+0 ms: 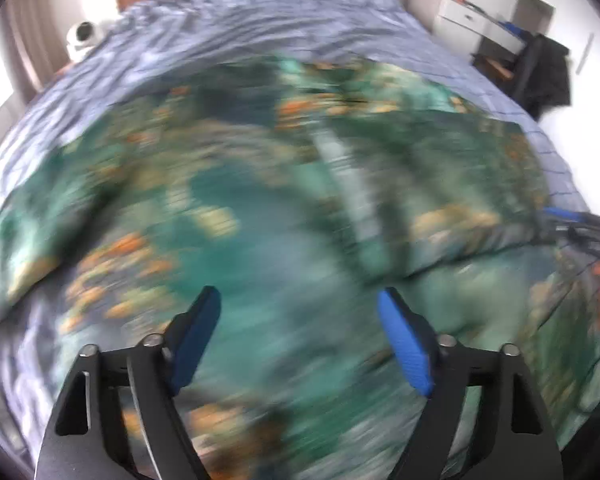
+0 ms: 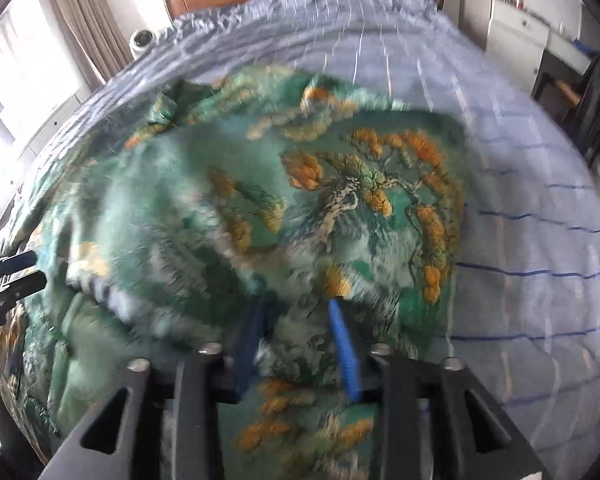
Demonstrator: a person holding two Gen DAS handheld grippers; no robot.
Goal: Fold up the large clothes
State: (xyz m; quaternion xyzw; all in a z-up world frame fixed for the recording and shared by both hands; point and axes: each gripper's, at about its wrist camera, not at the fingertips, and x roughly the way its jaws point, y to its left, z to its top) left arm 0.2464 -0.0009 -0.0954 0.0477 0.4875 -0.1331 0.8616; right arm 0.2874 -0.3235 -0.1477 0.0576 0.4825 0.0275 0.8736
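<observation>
Lying spread over the blue bed cover [image 2: 540,200], the green garment [image 2: 260,208] is laid out for folding. Left gripper [image 1: 298,300] hangs above it, jaws wide apart and empty. Right gripper [image 2: 300,308] is partly apart with cloth bunched between; whether it pinches, I cannot tell. Only the right view shows the garment's printed tree sharply; the left view is blurred.

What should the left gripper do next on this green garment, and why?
Probably lower the left gripper onto the nearest edge of the green printed garment and close. Its jaws stand wide with nothing between them, and the garment lies rumpled on the blue checked bedcover, so no fold can start without a fresh grip.
</observation>
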